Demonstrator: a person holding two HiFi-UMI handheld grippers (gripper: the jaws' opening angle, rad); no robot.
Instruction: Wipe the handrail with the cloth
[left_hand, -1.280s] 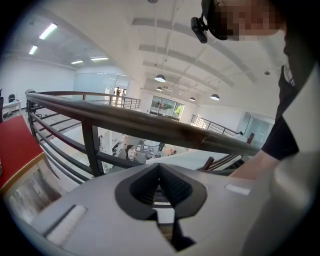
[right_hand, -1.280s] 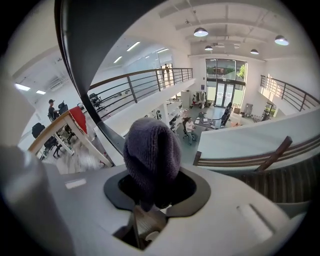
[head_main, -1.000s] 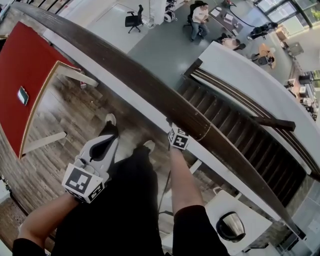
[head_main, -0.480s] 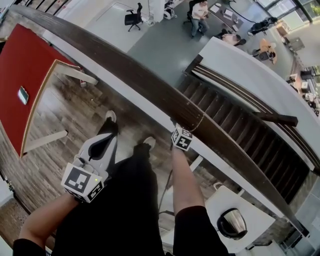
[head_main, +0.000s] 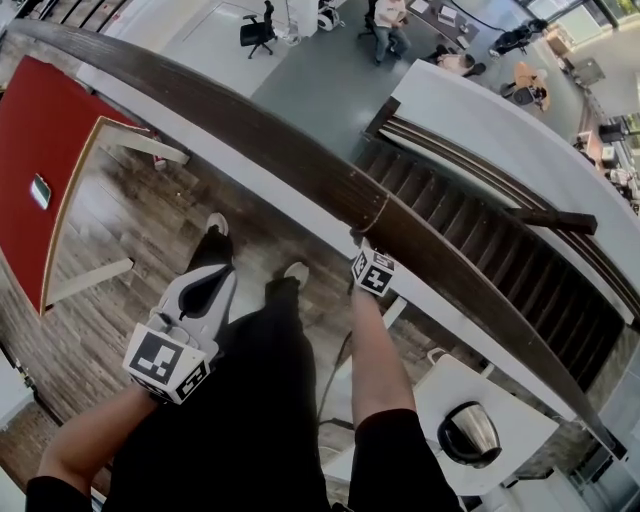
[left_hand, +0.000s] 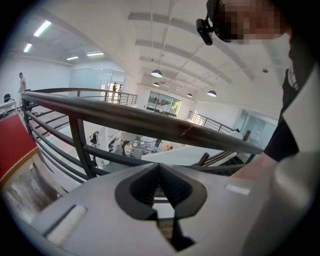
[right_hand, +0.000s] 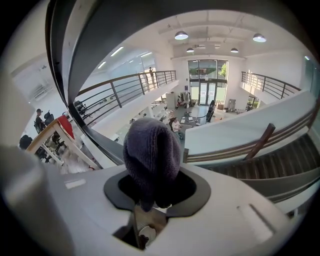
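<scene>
Head view, items by size.

1. Handrail: a dark rail running from far left to near right, with a seam band about midway. This is the surface to wipe. Beyond it lie an open drop to a lower floor and a staircase.
2. Red table: at the left, well apart from my working line.
3. Left gripper: low by my legs, well apart from the rail, jaws pressed together on nothing.
4. Right gripper: up at the rail's near side, just right of the seam, pinching the cloth.
5. Cloth: a dark knitted wad standing out of the jaws. In the right gripper view the rail arcs above it. I cannot tell whether they touch.

Handling, my judgement: I should seat the wad on the rail before sliding, grip firmly, follow the rail's line and ease over the seam so nothing snags.

Room: the rail is free both ways. A dropped cloth could fall past the far edge.
</scene>
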